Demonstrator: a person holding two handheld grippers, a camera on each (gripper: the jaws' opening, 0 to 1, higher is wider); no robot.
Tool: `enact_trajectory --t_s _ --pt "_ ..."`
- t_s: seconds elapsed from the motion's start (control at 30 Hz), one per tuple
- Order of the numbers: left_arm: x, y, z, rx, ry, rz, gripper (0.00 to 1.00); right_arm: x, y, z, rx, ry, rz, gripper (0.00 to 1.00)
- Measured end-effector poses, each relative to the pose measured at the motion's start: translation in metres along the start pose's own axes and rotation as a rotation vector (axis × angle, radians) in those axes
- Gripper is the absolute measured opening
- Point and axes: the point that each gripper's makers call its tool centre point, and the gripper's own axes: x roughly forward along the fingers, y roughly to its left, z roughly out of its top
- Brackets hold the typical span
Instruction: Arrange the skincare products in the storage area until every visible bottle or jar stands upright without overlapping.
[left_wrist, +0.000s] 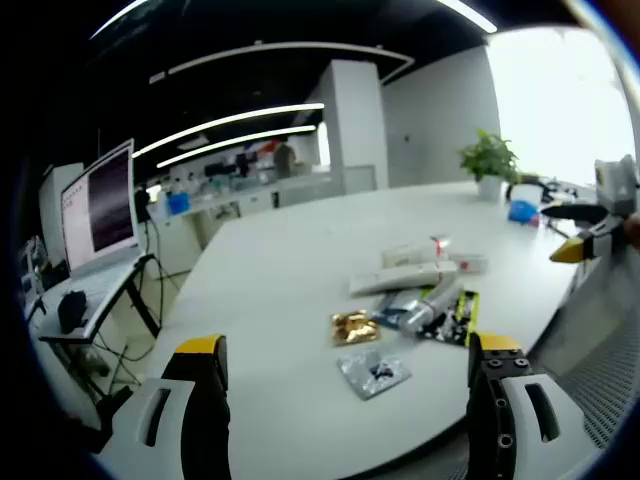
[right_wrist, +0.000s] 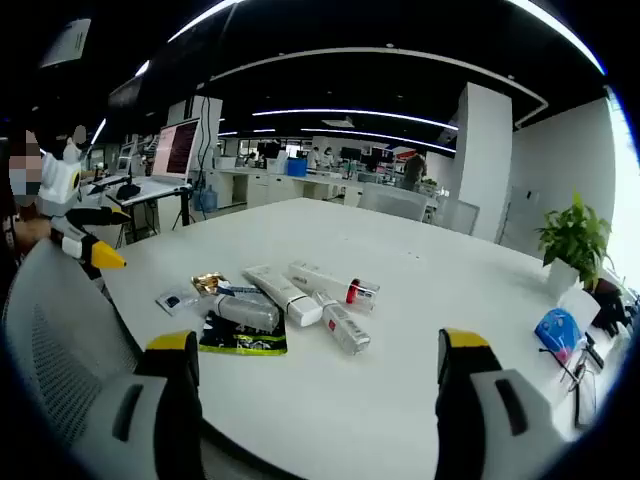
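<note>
Skincare tubes (right_wrist: 300, 295) flat on table (right_wrist: 420, 300)

I have both cameras above the edge of the white table (left_wrist: 290, 260), looking across it from opposite sides of the pile of skincare tubes (right_wrist: 290, 298). My left gripper view sits farther back, facing toward the potted plant (left_wrist: 489, 160) and bright windows. My right gripper view is nearer, facing the office benches. The 2 views share the tubes, the plant and the blue object (right_wrist: 556, 330).
</note>
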Motion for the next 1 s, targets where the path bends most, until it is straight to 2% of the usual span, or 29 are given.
enact_trajectory --t_s 0.07,0.1,0.27,1.0 --pt "0.0 0.0 0.0 0.001 0.001 0.001 0.97 0.001 0.001 0.003 0.003 -0.019 -0.004 0.99" --pt "0.0 0.0 -0.001 0.001 0.004 0.002 0.97 0.002 0.001 0.011 0.014 -0.068 -0.003 0.99" --pt "0.0 0.001 0.0 0.002 0.003 0.007 0.97 0.005 0.002 0.003 -0.016 -0.021 -0.002 0.99" --pt "0.001 0.003 -0.002 -0.003 0.004 0.01 0.97 0.007 0.001 -0.001 -0.047 -0.001 -0.01 0.99"
